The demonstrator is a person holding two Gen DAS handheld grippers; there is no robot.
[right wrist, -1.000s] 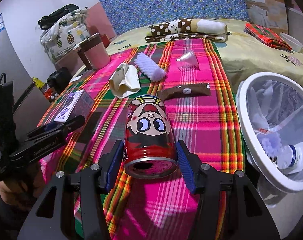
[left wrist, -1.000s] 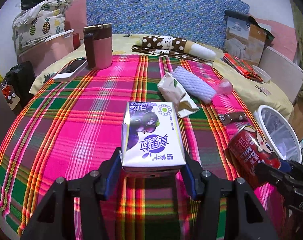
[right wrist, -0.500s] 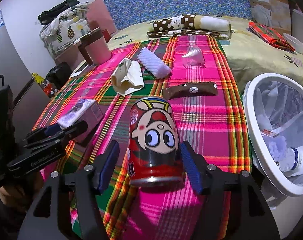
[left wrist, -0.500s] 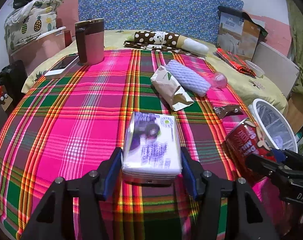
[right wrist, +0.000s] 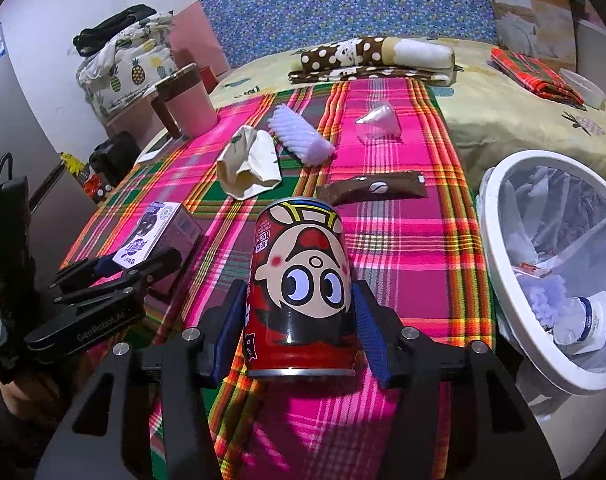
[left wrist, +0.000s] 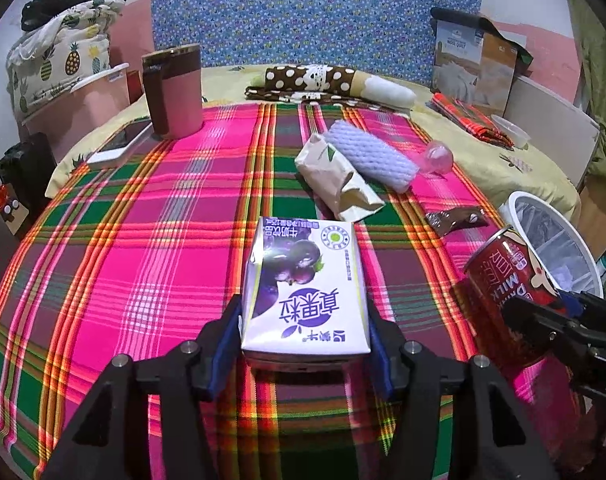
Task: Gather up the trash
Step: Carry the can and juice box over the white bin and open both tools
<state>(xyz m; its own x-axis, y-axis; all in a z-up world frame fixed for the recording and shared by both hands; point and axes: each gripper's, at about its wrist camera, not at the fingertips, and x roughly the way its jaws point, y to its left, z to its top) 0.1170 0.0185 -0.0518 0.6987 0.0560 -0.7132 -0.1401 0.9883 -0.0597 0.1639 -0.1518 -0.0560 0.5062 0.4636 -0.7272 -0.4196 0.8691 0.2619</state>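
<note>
Plaid cloth (left wrist: 143, 248) over bed, blue floral headboard (left wrist: 303, 16) behind, white bin (right wrist: 499, 240) alongside; left gripper (left wrist: 303, 340) clamped on milk carton (left wrist: 307, 288), right gripper (right wrist: 299, 332) clamped on red can (right wrist: 299, 280).

"MILK" on the red can (left wrist: 511, 296); "GenRobot.AI" on the left gripper (right wrist: 119, 264); "WOOL QUILT" on package (left wrist: 459, 60)

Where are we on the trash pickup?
Done: some waste already in the bin. In hand: left gripper holds the carton, right gripper the can. Left on the cloth: paper bag, foam sleeve, wrapper, plastic cup.
</note>
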